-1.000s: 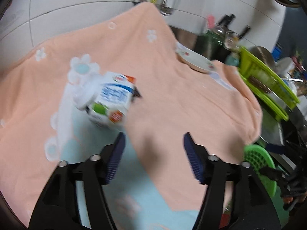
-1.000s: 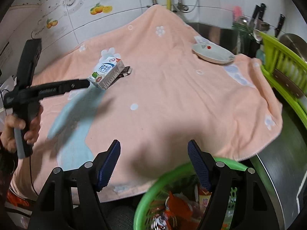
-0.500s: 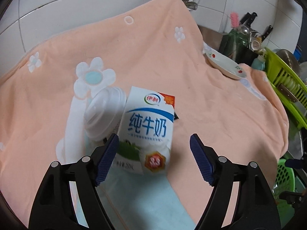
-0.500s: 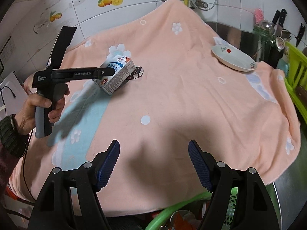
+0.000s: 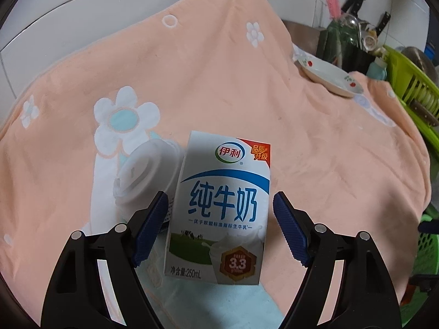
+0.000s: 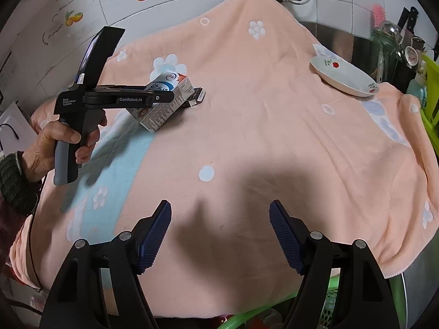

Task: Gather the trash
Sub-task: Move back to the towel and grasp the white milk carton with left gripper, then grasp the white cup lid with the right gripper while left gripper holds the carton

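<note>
While the right gripper (image 6: 220, 233) hung apart and empty, the left gripper (image 5: 219, 227), apart, straddled the milk carton (image 5: 219, 205), its long axis running forward between unpressed pads.

Even indoor light, soft shadows, fisheye-warped edges

Left gripper (image 6: 162, 97): black body, white "GenRobot.AI" lettering, grey handle. Fingers (image 5: 149, 227): blue ribbed pads, black arms, silver screws. Sleeve (image 6: 13, 178): dark green ribbed knit cuff.

Green basket (image 6: 248, 320) contents cut off, perhaps wrappers
</note>
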Motion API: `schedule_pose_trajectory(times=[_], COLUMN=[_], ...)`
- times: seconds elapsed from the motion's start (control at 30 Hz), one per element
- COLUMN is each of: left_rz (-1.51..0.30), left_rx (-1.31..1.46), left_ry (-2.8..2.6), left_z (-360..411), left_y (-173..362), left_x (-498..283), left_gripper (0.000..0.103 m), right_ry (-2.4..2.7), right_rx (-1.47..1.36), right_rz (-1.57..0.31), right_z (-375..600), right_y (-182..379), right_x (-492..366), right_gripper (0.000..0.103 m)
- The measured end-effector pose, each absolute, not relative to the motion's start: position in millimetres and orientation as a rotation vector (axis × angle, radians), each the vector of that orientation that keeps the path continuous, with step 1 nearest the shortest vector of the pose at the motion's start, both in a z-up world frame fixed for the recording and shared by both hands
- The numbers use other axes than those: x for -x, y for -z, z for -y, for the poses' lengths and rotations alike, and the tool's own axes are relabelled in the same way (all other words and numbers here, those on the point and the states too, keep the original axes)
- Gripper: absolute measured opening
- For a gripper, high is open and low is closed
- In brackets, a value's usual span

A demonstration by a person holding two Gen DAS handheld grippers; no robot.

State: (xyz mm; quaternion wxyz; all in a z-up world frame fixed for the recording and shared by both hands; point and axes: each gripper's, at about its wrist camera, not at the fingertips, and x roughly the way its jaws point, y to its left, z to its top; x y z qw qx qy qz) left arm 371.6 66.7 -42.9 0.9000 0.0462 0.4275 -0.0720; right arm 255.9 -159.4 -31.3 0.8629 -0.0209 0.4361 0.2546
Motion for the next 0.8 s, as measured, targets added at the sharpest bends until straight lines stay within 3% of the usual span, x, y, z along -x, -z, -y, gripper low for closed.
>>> schedule_pose_trajectory(times=[0.13,0.2,0.8], left_rz=[-0.884,-0.885,-0.760], left_rx=[-0.148,-0.149,0.014], left_ry=[0.143,0.147,0.085], left_z=[-61,-60,-121], left_y=[48,50,2], left_x=[-374,-374,-299], left_gripper=[0.078,0.068,0.067], right_ry=[-0.533,-0.534,-0.615], right_rx=[0.051,0.055,0.119], right_rz=[-0.916,-0.917,-0.886], right_z=[158,157,119], right_y=[32,33,25], right_x=[-259,-261,-295], right_gripper=[0.071,0.071,0.071])
